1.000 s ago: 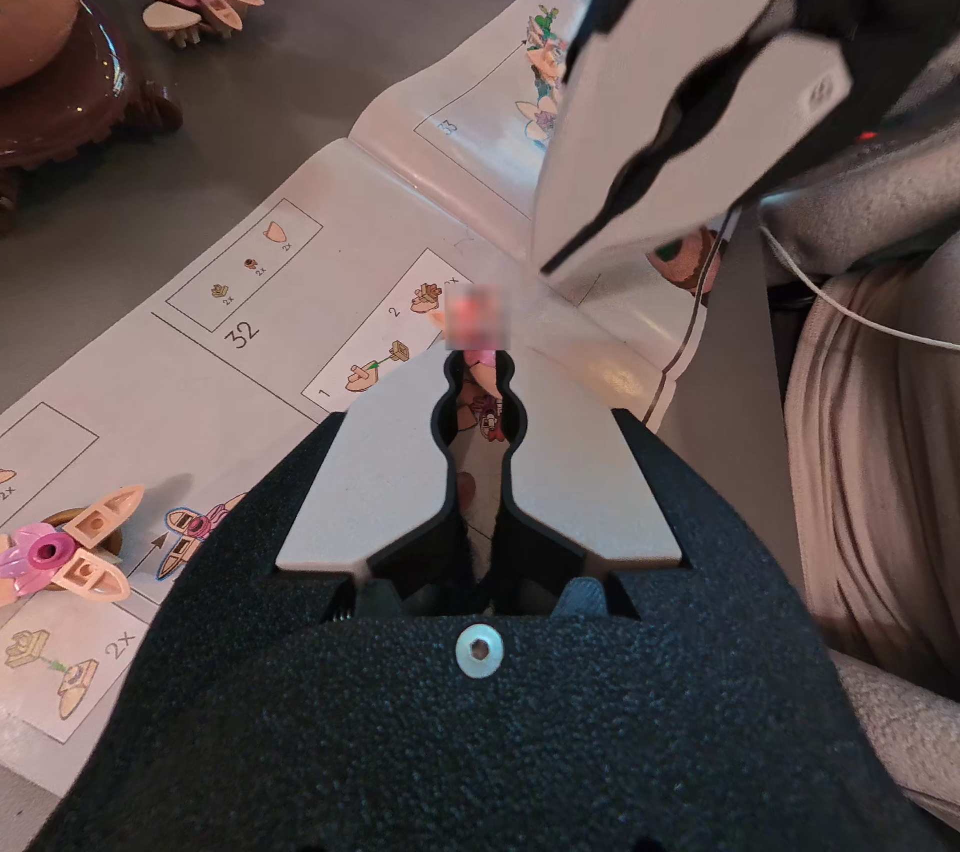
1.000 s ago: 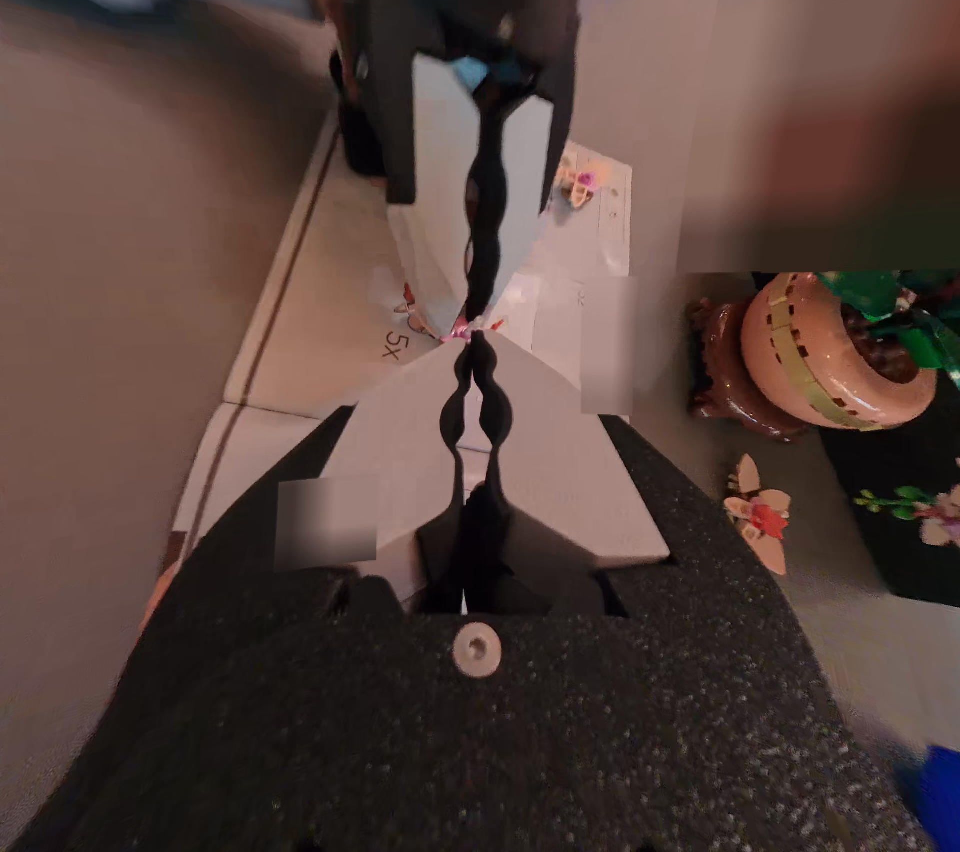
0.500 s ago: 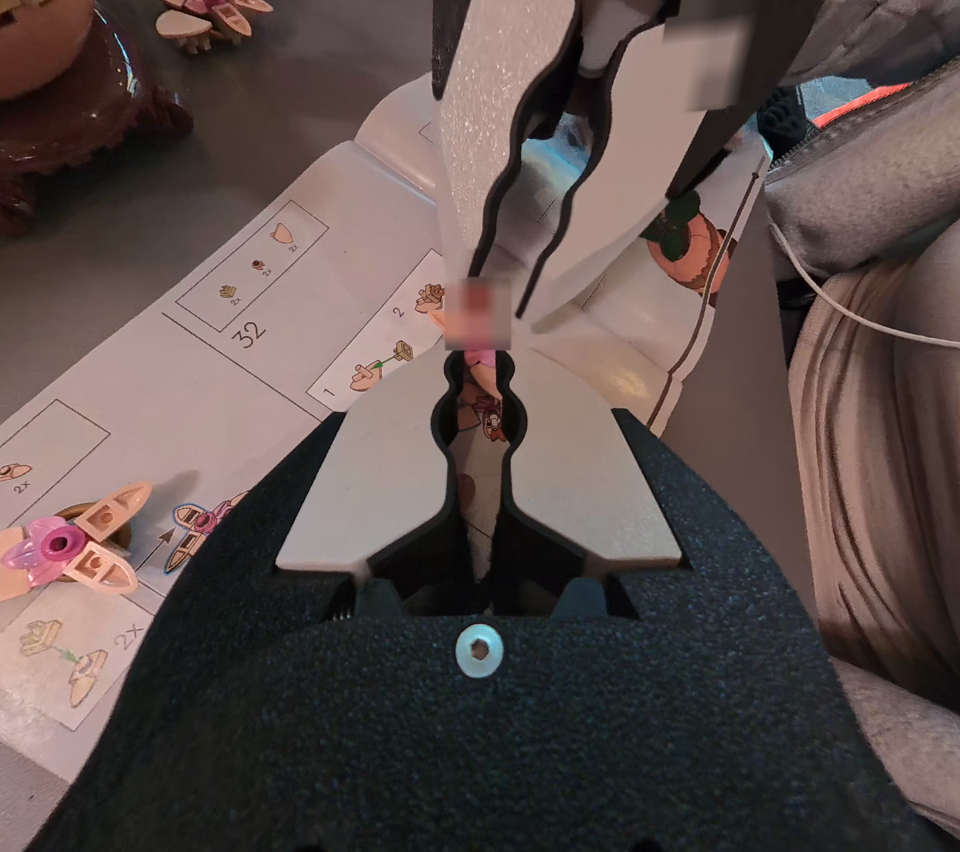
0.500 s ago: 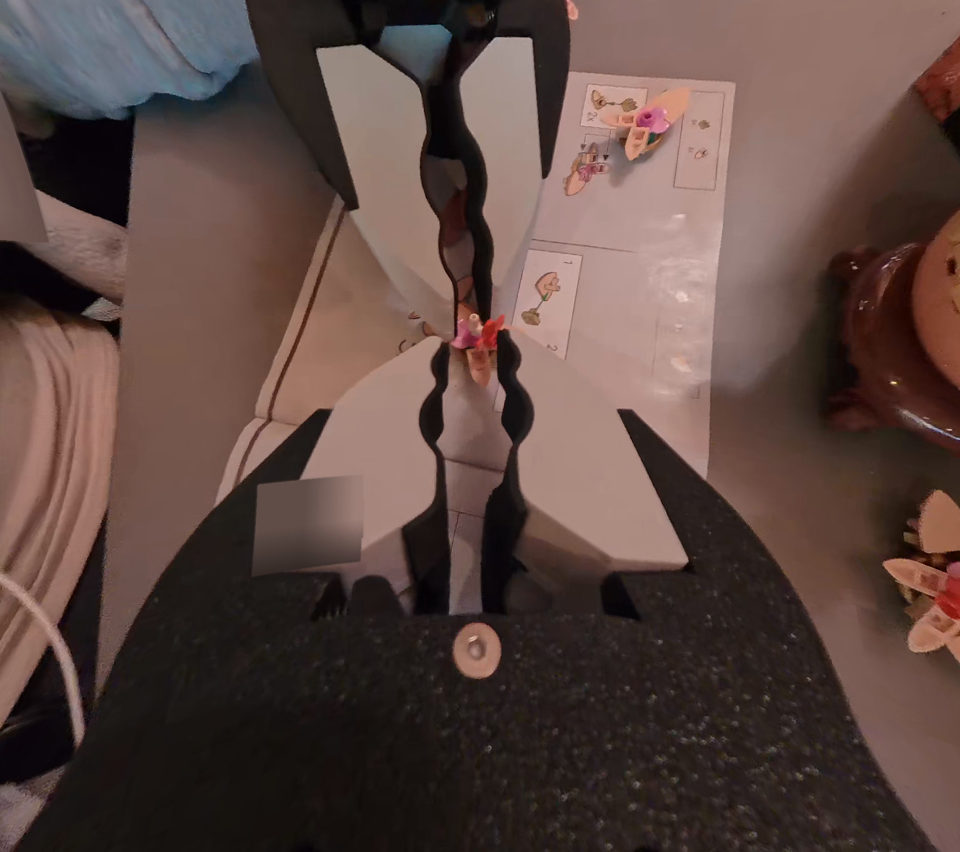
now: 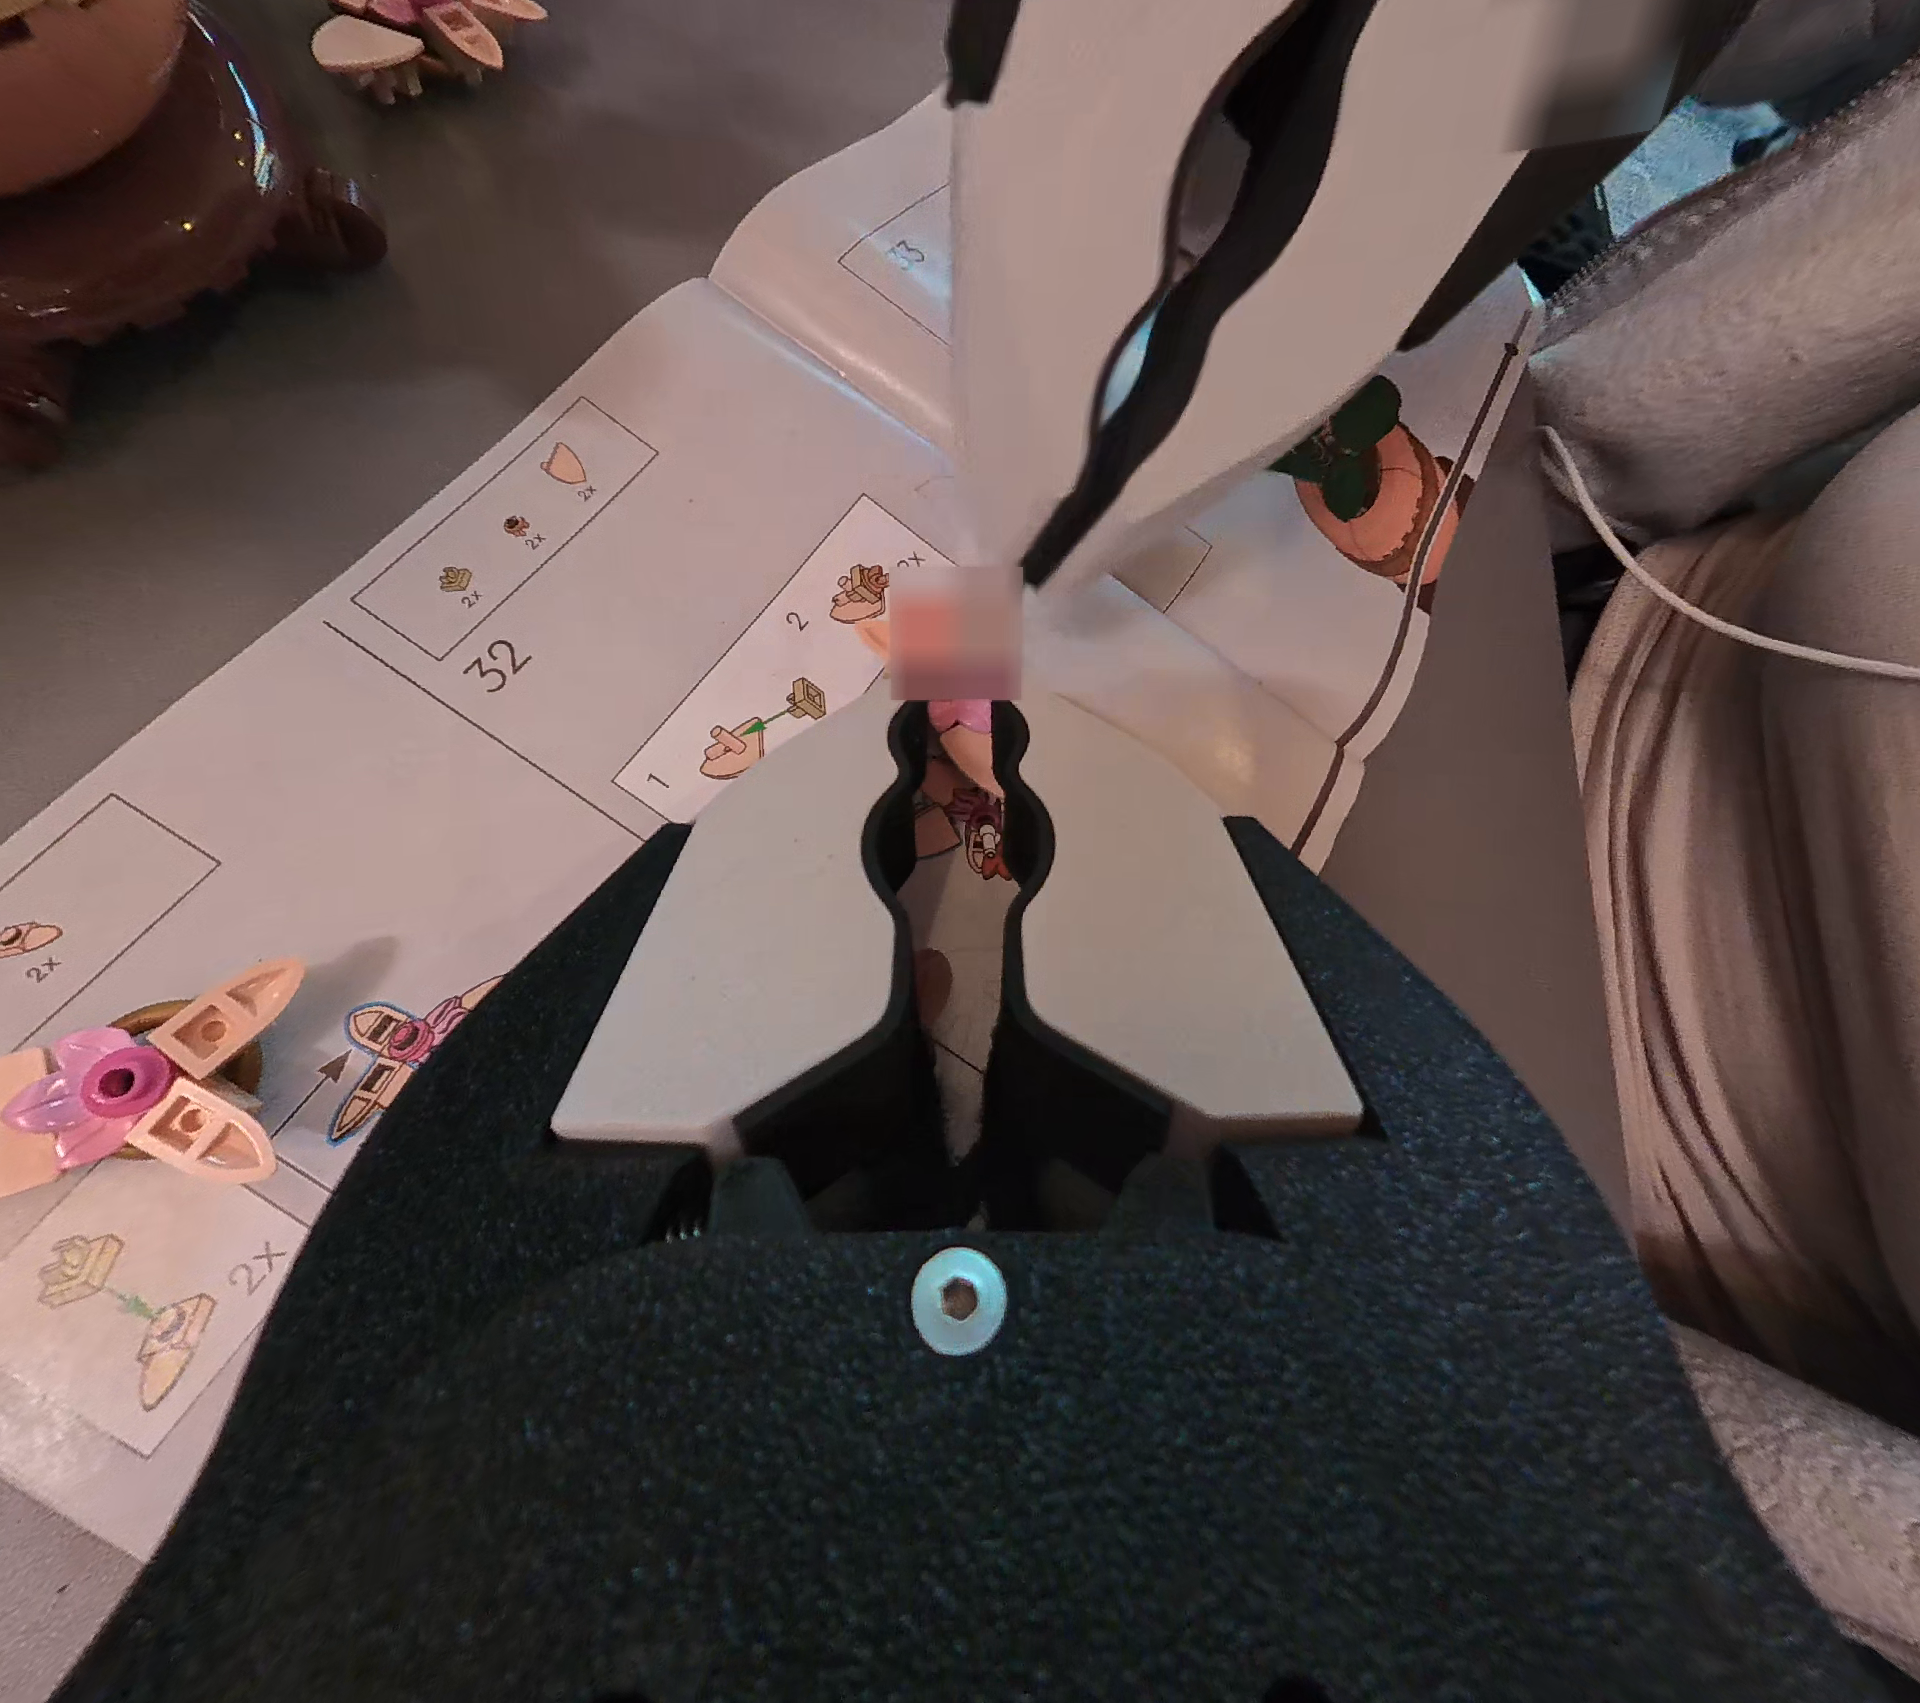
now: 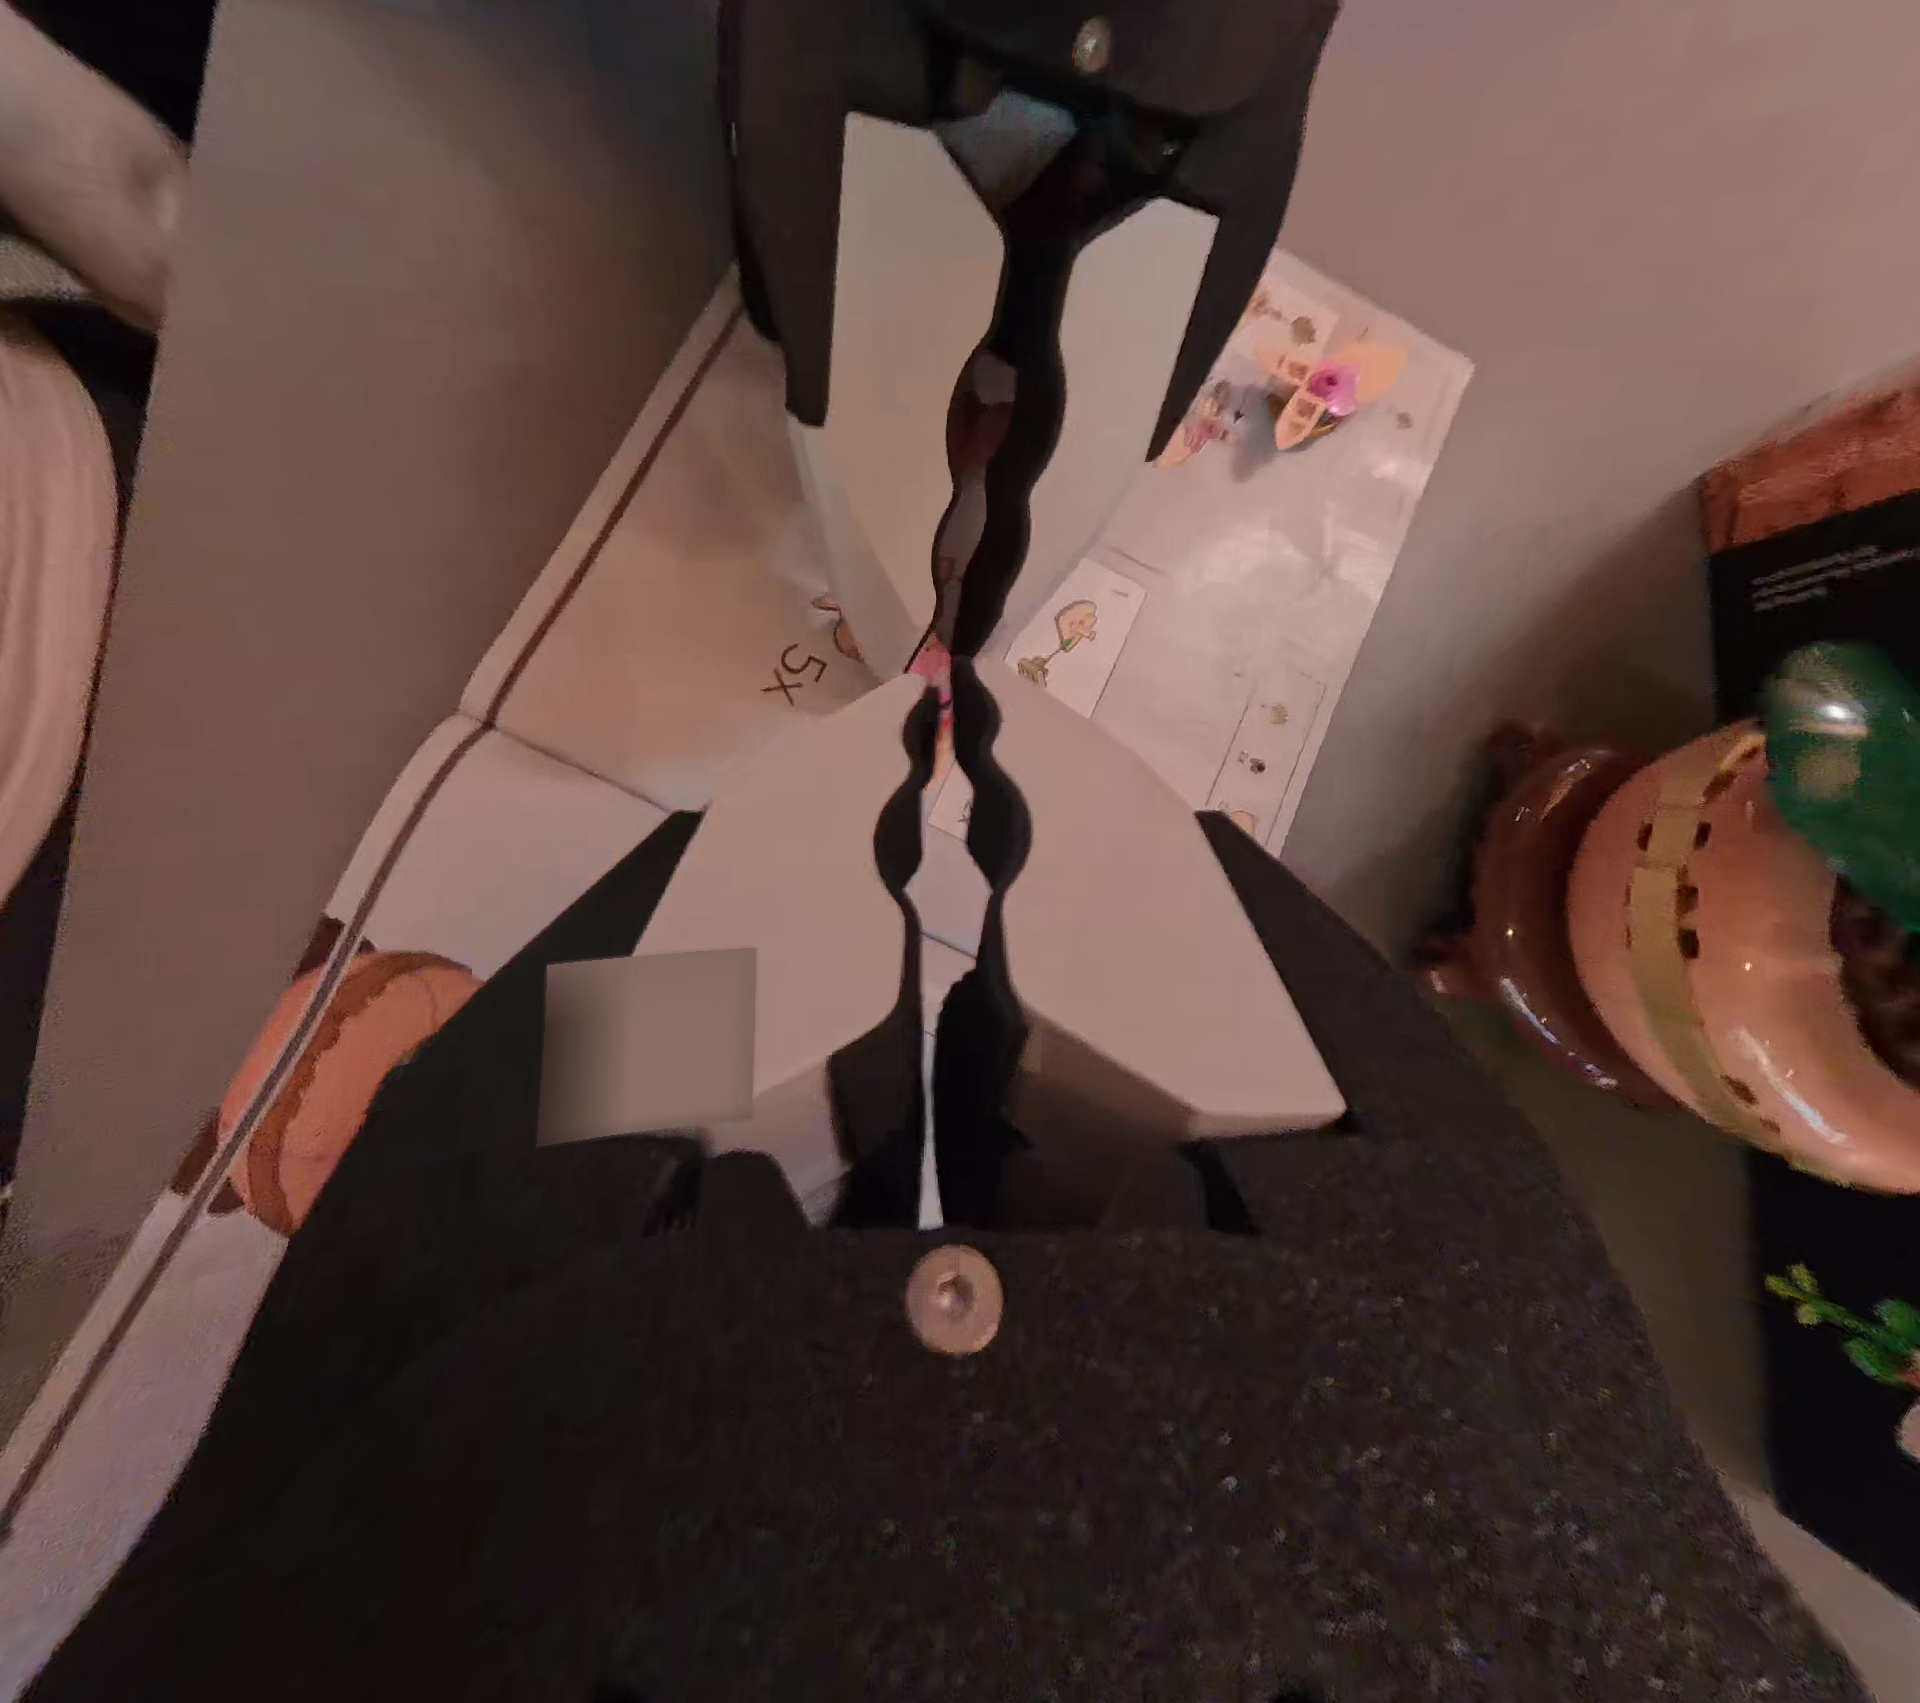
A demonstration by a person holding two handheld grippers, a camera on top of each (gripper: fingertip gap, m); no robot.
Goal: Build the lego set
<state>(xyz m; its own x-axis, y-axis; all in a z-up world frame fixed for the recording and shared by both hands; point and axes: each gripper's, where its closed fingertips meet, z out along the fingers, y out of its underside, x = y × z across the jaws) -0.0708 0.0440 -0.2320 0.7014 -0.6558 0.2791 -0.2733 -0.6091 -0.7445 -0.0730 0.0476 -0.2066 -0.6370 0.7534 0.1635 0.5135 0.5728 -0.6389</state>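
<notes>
The small flower piece [image 5: 961, 744], pink with a pale petal, sits pinched at the tips of the left hand-held gripper [image 5: 958, 718], held in the air above the open instruction booklet [image 5: 312, 780]. Its jaws are narrow, closed on the piece. The right hand-held gripper [image 6: 951, 685] meets it tip to tip from the opposite side; its jaws are also drawn nearly together, and whether they grip a second small part or only press on the flower cannot be told, since the contact point is tiny and partly masked. The step in hand looks like joining a small part onto a flower sub-assembly. The next move likely calls for a straight, gentle push along the line of the tips, with the left grip kept firm so the piece does not twist. A half-built flower [image 5: 135, 1092] lies on the booklet, a finished flower [image 5: 416, 1] on the grey tabletop [image 5: 644, 95], beside a brown pot [image 5: 114, 126].
</notes>
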